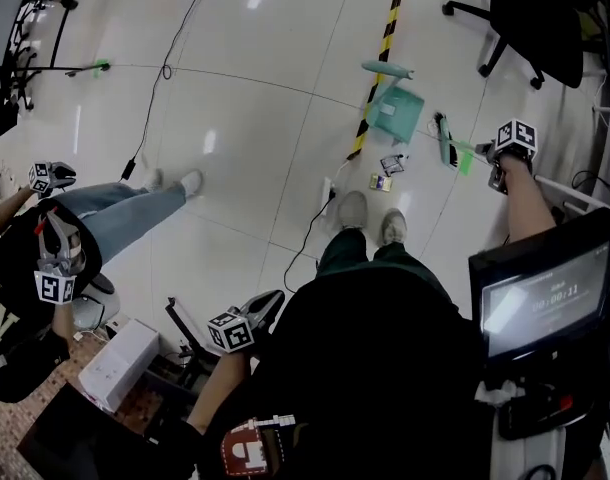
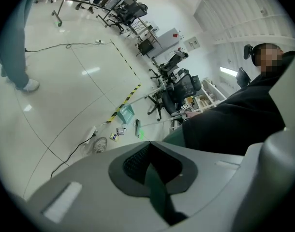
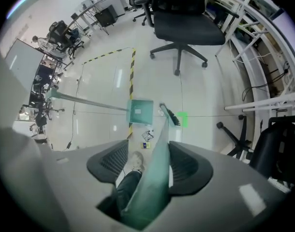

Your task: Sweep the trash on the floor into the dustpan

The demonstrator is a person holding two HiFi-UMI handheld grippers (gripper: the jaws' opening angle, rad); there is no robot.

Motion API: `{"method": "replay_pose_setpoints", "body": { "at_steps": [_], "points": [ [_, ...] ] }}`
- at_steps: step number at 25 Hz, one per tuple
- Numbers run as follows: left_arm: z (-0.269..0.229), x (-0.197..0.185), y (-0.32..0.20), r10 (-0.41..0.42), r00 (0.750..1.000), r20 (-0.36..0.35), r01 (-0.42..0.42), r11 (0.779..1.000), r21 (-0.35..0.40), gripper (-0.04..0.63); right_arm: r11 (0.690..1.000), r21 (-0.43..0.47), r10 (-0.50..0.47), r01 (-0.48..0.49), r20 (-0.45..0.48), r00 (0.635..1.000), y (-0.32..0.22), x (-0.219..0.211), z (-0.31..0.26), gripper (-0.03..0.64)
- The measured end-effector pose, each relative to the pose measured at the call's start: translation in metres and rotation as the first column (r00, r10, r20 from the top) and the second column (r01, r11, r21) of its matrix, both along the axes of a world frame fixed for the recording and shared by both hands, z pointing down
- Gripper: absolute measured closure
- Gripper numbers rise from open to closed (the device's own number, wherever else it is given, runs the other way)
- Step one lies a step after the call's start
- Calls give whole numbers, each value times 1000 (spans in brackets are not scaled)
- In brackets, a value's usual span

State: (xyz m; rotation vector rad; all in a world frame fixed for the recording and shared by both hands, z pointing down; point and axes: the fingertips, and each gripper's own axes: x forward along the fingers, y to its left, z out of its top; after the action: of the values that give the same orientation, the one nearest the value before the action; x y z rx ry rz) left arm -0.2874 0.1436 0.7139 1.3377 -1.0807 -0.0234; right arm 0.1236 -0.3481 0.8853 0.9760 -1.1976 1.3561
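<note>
A teal dustpan (image 1: 395, 111) (image 3: 140, 109) (image 2: 125, 113) stands on the white floor, its long handle rising free of both grippers. Two small pieces of trash (image 1: 391, 163) (image 3: 148, 134) (image 2: 119, 130) lie just in front of it, between the pan and my shoes (image 1: 352, 208). The broom head (image 1: 445, 140) (image 3: 169, 115) rests on the floor to the right of the pan. My right gripper (image 1: 497, 158) (image 3: 159, 149) is shut on the broom's teal handle. The left gripper (image 1: 268, 305) (image 2: 150, 151) hangs by my hip with its jaws together and holds nothing.
A black office chair (image 1: 530, 18) (image 3: 186, 23) stands beyond the broom. Yellow-black tape (image 1: 383, 43) runs up to the dustpan. A cable and power strip (image 1: 325, 196) lie left of my feet. Another person (image 1: 45, 268) stands at the left. A monitor (image 1: 545, 293) is at my right.
</note>
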Motion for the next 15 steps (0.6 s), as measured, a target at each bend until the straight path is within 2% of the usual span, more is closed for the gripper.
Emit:
{"method": "replay_pose_setpoints", "body": {
  "at_steps": [4,6,10,15],
  "points": [
    [3,3,0,2,1000,-16,-2,1000,7,595,1000,-9,10,-8,125,992,3,-35,-18,362],
    [5,1,-3,4,1000,-20,-3,1000,22,595,999,13,27,-30,163,986,1,-40,-32,365],
    [9,-8,-11,-3,1000,-24,5,999,49,595,996,47,60,-69,165,985,11,-14,-61,365],
    [15,-15,-15,26,999,-21,-25,998,62,595,997,39,59,-67,171,983,55,22,-87,363]
  ]
}}
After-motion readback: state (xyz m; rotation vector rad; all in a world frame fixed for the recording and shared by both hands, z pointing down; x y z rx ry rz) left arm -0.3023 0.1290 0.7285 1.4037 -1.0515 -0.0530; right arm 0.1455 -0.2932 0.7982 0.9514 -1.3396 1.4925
